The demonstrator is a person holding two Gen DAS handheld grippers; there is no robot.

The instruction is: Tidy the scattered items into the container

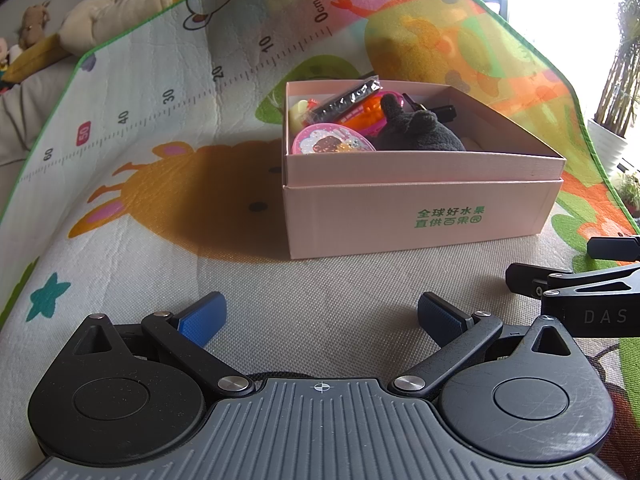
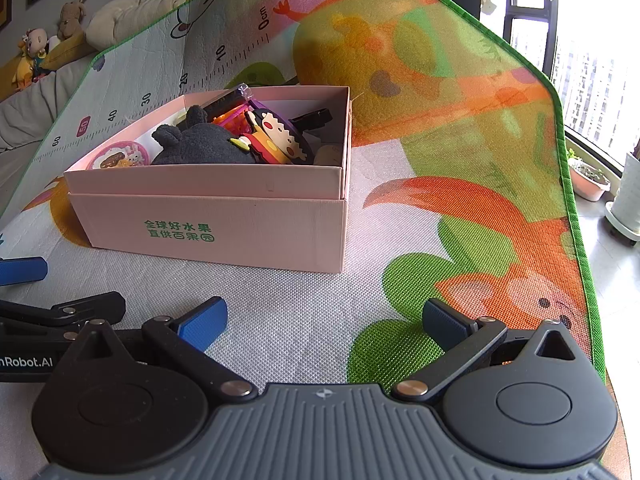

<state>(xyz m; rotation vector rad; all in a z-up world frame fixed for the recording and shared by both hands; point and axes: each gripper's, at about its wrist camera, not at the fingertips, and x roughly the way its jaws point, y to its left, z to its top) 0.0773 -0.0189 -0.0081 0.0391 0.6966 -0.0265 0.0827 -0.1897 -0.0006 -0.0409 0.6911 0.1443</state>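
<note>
A pink cardboard box (image 1: 420,216) with green lettering stands on the play mat; it also shows in the right wrist view (image 2: 224,220). Inside it lie a dark grey plush toy (image 1: 416,130) (image 2: 196,144), a round pink case (image 1: 332,142), an orange toy (image 1: 362,112), a black strip (image 1: 348,98) and a cartoon-girl figure (image 2: 276,136). My left gripper (image 1: 320,316) is open and empty, low over the mat in front of the box. My right gripper (image 2: 324,320) is open and empty, beside the left one, near the box's right front corner.
The colourful play mat (image 1: 160,208) with a printed ruler covers the surface; its green edge (image 2: 580,208) drops off at the right. Plush toys and a cushion (image 2: 132,12) lie at the far left. Plant pots (image 2: 588,180) stand on the floor at the right.
</note>
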